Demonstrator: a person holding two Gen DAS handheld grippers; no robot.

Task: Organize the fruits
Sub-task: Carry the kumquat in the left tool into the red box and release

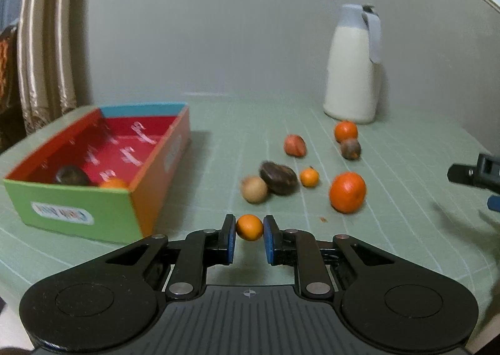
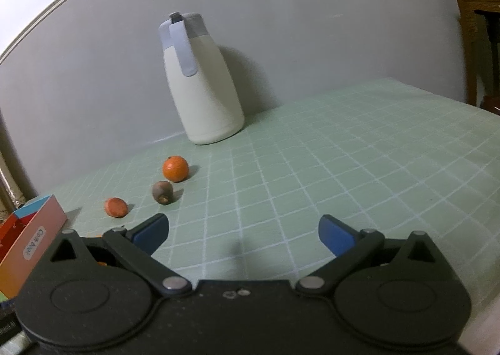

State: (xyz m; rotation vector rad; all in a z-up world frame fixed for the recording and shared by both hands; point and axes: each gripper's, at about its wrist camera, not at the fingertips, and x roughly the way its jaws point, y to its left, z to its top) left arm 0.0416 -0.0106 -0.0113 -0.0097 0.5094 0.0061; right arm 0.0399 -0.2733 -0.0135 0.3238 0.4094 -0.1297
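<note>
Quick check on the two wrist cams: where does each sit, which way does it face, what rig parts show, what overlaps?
Left wrist: on the left gripper, looking forward over the table; its fingers pinch a small orange fruit, colourful box at left, loose fruit ahead; the right gripper's tip shows at the right edge.
Right wrist: on the right gripper, fingers spread and empty, facing the wall over the green checked cloth.
Shared: white jug, the orange near it, the box.
</note>
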